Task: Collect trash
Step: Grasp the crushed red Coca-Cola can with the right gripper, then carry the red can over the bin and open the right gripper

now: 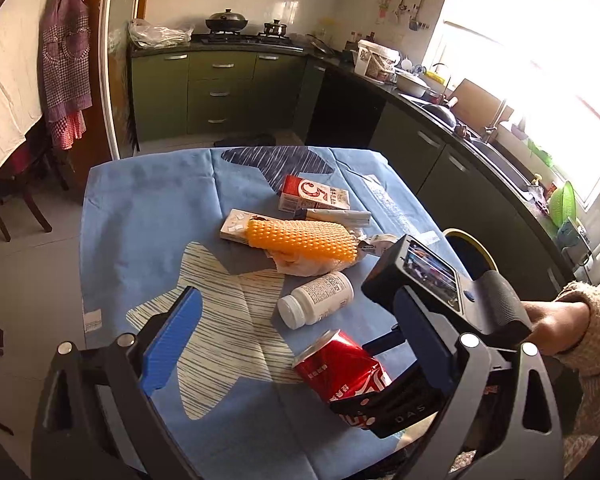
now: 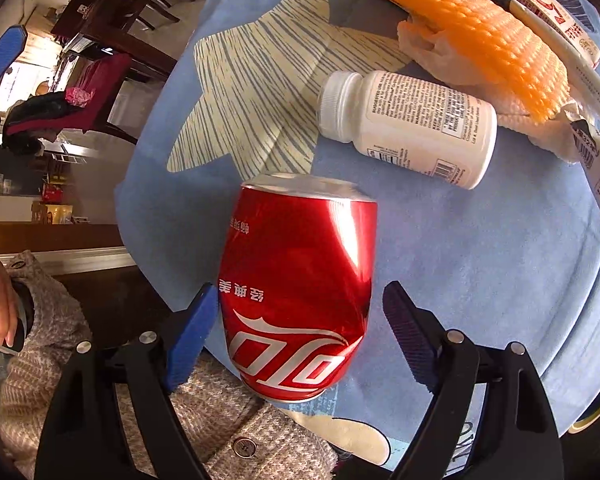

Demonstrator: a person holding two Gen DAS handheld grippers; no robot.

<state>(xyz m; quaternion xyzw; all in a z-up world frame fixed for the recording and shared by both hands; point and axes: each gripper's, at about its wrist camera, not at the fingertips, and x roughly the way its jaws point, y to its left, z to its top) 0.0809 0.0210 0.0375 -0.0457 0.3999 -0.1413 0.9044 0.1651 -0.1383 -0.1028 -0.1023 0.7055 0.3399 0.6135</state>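
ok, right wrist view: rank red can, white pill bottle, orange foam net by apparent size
1. red can, nearest the lens, so inflated
2. orange foam net, partly cut off at the top edge
3. white pill bottle
Net versus bottle is close.

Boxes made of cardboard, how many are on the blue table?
2. A red-and-white carton lies at the far side, and a pale flat box sits nearer, partly under the orange foam net. More could be hidden.

Can's (image 1: 342, 372) far end perhaps behind jaws
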